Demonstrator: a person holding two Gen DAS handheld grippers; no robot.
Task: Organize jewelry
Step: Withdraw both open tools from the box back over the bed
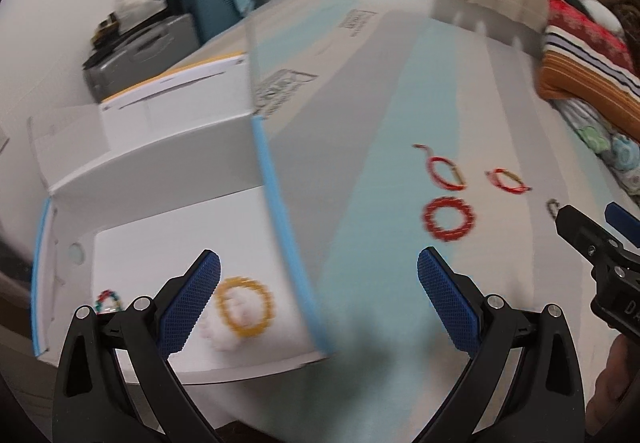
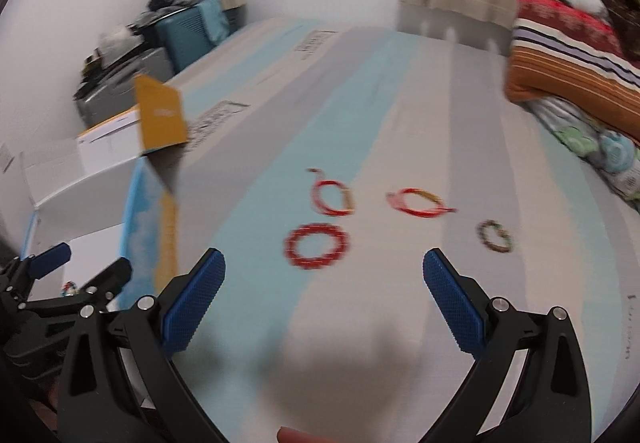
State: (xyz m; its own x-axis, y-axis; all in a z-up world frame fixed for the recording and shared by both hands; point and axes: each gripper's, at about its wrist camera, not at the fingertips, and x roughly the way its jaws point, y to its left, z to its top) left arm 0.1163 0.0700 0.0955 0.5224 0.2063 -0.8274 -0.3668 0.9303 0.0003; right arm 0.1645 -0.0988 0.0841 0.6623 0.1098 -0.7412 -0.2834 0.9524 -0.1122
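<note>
My left gripper [image 1: 318, 283] is open and empty, above the right wall of an open white box [image 1: 160, 179]. In the box lie a yellow bead bracelet [image 1: 244, 307], a white bead bracelet [image 1: 224, 337] under it and a small multicoloured one [image 1: 107, 299]. On the striped surface lie a red bead bracelet [image 1: 449, 219] [image 2: 317, 245], two red cord bracelets [image 2: 332, 195] [image 2: 418, 202] and a small dark bracelet [image 2: 495, 235]. My right gripper [image 2: 324, 279] is open and empty, just short of the red bead bracelet. It also shows at the left wrist view's right edge [image 1: 588, 227].
The box has a blue-edged wall [image 1: 288, 243] and a raised yellow flap [image 2: 160, 115]. Striped pillows [image 2: 572, 55] lie at the far right. Luggage and clutter [image 2: 160, 39] stand at the back left by the wall. The left gripper [image 2: 76, 275] shows at the right wrist view's left edge.
</note>
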